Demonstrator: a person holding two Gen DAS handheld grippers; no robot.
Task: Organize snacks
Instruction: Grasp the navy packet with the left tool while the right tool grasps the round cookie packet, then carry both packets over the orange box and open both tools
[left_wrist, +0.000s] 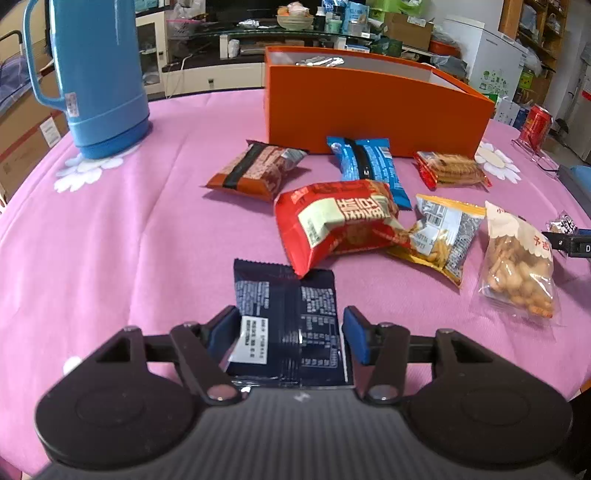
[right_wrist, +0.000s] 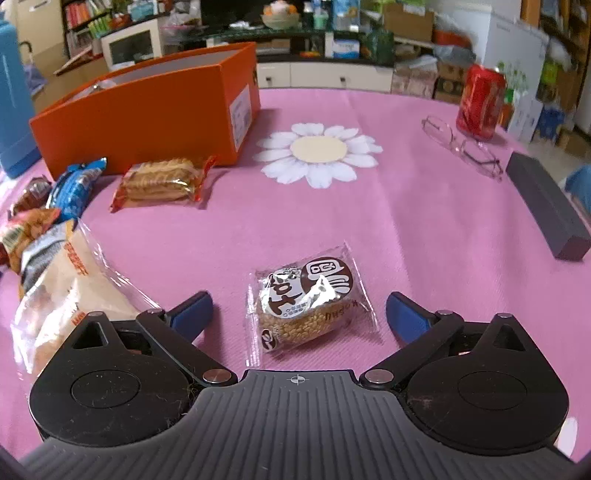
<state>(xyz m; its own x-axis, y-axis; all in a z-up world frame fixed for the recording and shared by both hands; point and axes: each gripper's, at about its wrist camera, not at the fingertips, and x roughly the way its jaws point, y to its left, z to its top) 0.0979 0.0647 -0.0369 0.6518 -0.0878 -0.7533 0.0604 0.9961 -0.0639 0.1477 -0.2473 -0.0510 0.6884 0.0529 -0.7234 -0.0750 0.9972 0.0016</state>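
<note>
A dark blue snack packet (left_wrist: 288, 314) lies flat between the blue pads of my left gripper (left_wrist: 288, 332), which press on its two side edges. My right gripper (right_wrist: 299, 314) stands open around a round sesame cake in a clear wrapper (right_wrist: 306, 302), with pink cloth showing on both sides. The orange box (left_wrist: 369, 110) stands open at the back of the table. In front of it lie a brown packet (left_wrist: 255, 170), a blue packet (left_wrist: 369, 166), a biscuit pack (left_wrist: 450, 170), a red bag (left_wrist: 332, 221), a yellow and silver packet (left_wrist: 439, 236) and a clear bag of crackers (left_wrist: 517, 269).
A blue thermos jug (left_wrist: 96, 74) stands at the back left. A red can (right_wrist: 480, 101), a pair of glasses (right_wrist: 461, 144) and a dark long case (right_wrist: 546, 206) sit on the right side of the pink tablecloth (right_wrist: 369, 221). Shelves and cartons crowd the room behind.
</note>
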